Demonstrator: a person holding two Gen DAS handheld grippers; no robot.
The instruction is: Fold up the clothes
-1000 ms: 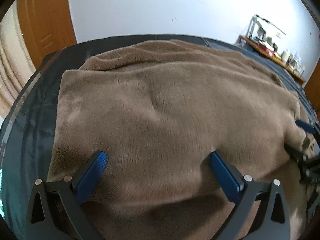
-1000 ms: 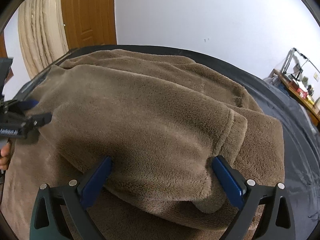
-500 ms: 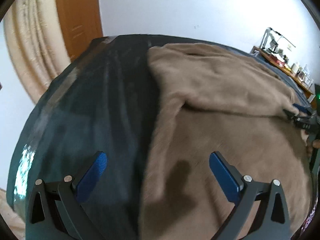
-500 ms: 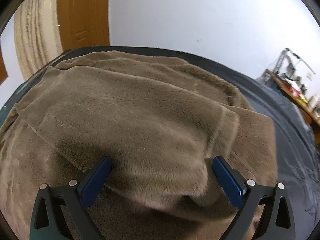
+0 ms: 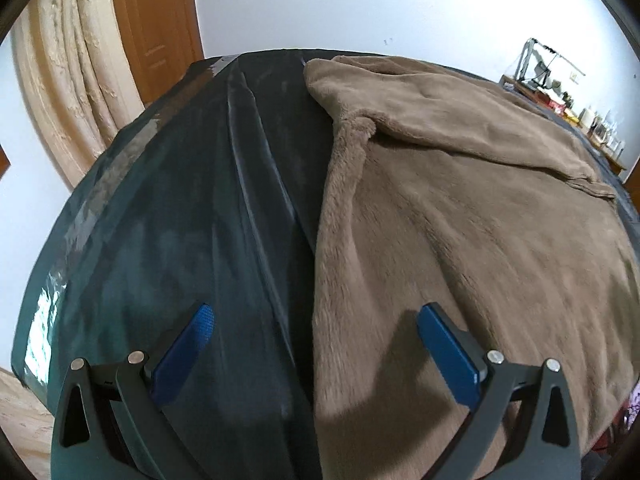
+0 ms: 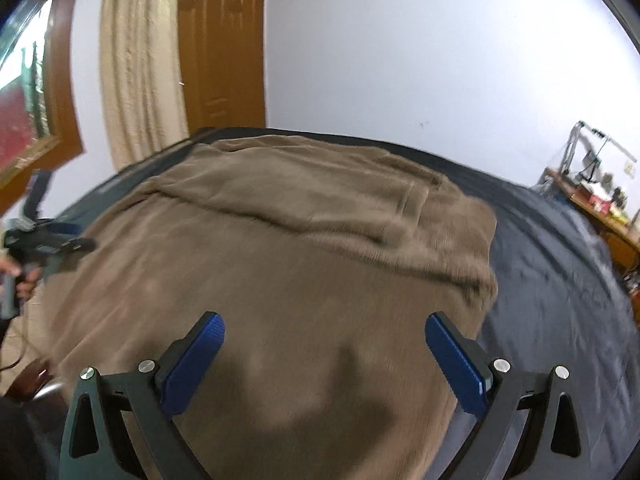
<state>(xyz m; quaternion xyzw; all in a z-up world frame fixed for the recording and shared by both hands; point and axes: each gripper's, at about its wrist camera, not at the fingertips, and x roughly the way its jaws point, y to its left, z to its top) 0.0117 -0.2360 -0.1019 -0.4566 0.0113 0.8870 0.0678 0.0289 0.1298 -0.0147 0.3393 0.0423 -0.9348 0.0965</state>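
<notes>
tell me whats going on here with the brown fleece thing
A person is folding a brown fleece garment spread on a dark cover, with a two-finger gripper in each hand. Both the left gripper and the right gripper hang open above it, holding nothing. A fold already lies across the far part.

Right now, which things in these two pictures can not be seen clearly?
- Near hem of the brown fleece garment: cut off by the bottom edge, both views.
- Shelf items: too small, left view.
- Left tool: blurred at the right view's edge.
- Layers under the folded flap: hidden by it.
</notes>
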